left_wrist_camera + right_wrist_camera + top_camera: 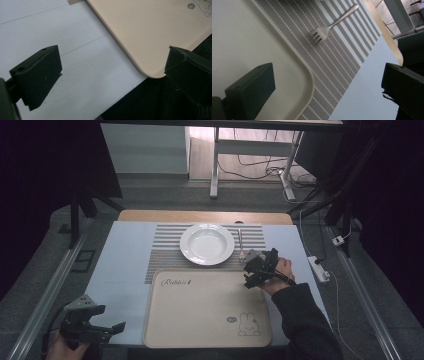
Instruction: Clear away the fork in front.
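1. My left gripper (107, 320) sits nearest me, off the near left corner of the tray (200, 320), jaws spread wide with nothing between them. My hand is under it at the table's near edge.
2. The left gripper view (110, 67) shows what the high view cannot: that rounded near corner of the tray (150, 37) lies between the jaws' line of sight, overhanging the pale blue table cover (75, 75) slightly, and the printed mark by the rabbit peeps in at the top right.
3. On the tray, the rabbit drawing (248, 324) sits at the near right corner. At the far left corner is script that reads roughly "Rabbit" (176, 281); I cannot read the small round mark beside the rabbit.
4. My right gripper (257, 270) hovers at the tray's far right corner, jaws wide, holding nothing.
5. The right gripper view (328, 87) shows the tray's rim (308, 75) and, just beyond it on the striped placemat (337, 62), the fork (329, 26), tines toward the tray, untouched.
6. Beyond the tray's far edge the white plate (207, 243) rests on the placemat, the fork (240, 245) just right of it.
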Available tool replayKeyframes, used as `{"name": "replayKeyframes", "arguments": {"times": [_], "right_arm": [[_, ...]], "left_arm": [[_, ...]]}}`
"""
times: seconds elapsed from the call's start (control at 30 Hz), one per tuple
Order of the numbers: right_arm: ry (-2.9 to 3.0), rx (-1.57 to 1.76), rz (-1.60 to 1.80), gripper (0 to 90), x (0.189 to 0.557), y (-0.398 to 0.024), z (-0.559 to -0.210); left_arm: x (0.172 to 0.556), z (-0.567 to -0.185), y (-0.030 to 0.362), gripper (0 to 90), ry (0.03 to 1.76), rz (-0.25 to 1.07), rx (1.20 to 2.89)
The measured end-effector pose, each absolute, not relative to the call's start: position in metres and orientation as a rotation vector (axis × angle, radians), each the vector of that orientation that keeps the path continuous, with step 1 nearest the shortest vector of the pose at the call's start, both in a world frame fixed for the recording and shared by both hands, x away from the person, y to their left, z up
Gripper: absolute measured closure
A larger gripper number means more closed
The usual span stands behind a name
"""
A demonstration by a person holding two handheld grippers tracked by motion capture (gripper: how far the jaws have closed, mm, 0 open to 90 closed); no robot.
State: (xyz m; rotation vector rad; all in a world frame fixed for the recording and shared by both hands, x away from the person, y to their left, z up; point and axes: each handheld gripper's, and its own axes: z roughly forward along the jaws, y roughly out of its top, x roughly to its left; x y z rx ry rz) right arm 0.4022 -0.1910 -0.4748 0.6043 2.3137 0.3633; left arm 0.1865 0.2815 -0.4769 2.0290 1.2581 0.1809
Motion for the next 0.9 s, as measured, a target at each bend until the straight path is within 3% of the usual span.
{"name": "replayKeyframes", "arguments": {"times": [0.53, 0.9], "right_arm": [[2.287, 0.507, 0.239, 2.7, 0.441, -0.174, -0.487], [2.311, 0.359, 0.144, 21.2, 0.453, -0.159, -0.499]], "left_arm": [[0.186, -0.477, 0.282, 1.5, 1.257, 0.180, 2.029], [0.186, -0.477, 0.282, 1.5, 1.257, 0.178, 2.028]]}}
